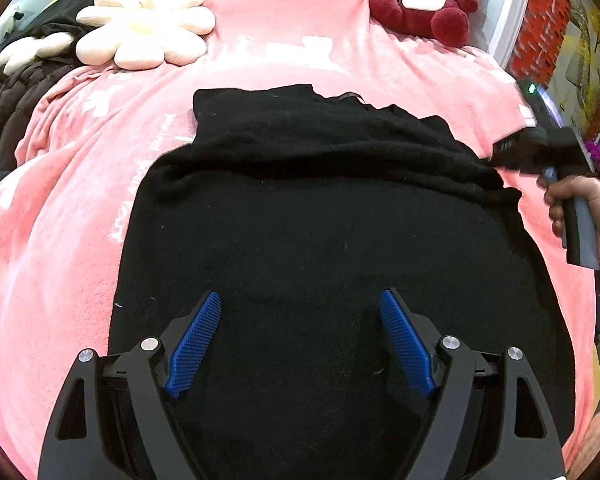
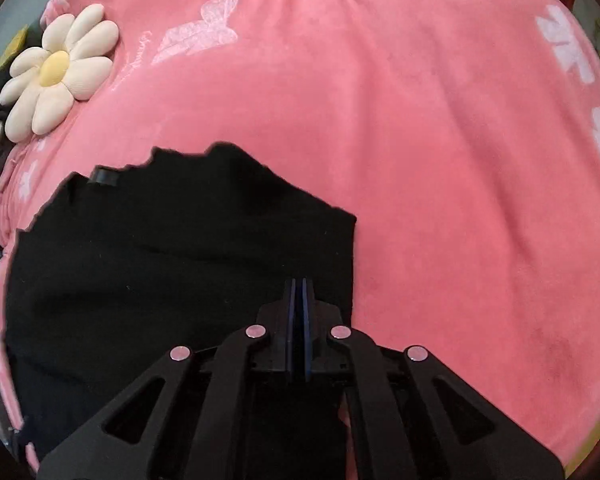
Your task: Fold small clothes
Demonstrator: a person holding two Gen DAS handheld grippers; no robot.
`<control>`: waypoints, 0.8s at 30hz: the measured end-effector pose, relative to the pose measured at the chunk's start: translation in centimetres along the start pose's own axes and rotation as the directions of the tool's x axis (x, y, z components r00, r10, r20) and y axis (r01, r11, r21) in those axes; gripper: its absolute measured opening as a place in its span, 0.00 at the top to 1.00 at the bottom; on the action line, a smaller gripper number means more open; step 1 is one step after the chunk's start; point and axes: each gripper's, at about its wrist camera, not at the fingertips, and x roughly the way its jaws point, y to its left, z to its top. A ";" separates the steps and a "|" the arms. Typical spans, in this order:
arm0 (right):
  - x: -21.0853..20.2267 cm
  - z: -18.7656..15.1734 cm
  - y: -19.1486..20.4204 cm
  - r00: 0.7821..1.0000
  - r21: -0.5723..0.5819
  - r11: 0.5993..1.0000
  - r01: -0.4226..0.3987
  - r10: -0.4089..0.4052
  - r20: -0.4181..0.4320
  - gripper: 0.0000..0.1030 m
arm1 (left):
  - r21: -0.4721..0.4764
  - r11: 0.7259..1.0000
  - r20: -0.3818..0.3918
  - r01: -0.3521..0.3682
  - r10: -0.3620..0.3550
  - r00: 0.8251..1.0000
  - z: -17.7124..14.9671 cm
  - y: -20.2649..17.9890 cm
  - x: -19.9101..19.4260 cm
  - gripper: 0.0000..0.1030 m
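Black knit garment lies spread on the pink blanket directly under my left gripper, whose blue pads gape wide above it, while my right gripper is clenched at the cloth's right edge.

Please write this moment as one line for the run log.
left tool: open, over black garment | right tool: shut at garment's right edge, grip unclear | surface: pink blanket
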 end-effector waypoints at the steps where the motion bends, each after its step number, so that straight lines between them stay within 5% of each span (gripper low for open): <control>1: -1.7 0.3 1.7 0.998 -0.020 0.999 -0.027 0.028 0.058 0.91 | -0.005 1.000 -0.003 0.003 -0.003 1.000 0.1 0.1 -0.1 0.23; 4: -3.5 1.1 8.8 0.973 -0.138 0.966 -0.220 0.227 0.037 0.88 | -0.055 0.998 -0.010 0.024 -0.024 1.000 0.5 0.6 -0.1 0.23; 6: -2.6 1.1 14.8 0.934 -0.199 0.913 -0.356 0.348 -0.076 0.91 | -0.074 0.997 -0.010 0.032 -0.032 0.999 0.5 0.9 -0.1 0.23; 11: 3.0 -2.6 27.3 0.882 -0.367 0.809 -0.459 0.365 -0.299 0.95 | -0.075 0.997 -0.012 0.008 -0.009 1.000 0.5 0.8 -0.8 0.23; 15: 4.8 -4.0 34.3 0.871 -0.440 0.756 -0.485 0.370 -0.323 0.95 | -0.128 0.991 -0.002 0.038 -0.038 0.999 0.8 1.8 -1.6 0.22; 18: 3.1 -2.7 35.6 0.875 -0.452 0.750 -0.483 0.400 -0.271 0.95 | -0.138 0.990 -0.018 0.031 -0.034 0.999 0.8 2.7 -1.6 0.22; 21: 0.0 -2.9 31.9 0.847 -0.409 0.742 -0.531 0.471 -0.247 0.95 | -0.154 0.988 -0.034 0.018 -0.023 0.999 1.0 3.6 -1.7 0.22; 24: -2.1 -5.3 27.6 0.809 -0.427 0.688 -0.587 0.484 -0.332 0.95 | -0.217 0.975 -0.044 0.041 -0.052 0.998 1.0 4.3 -2.4 0.22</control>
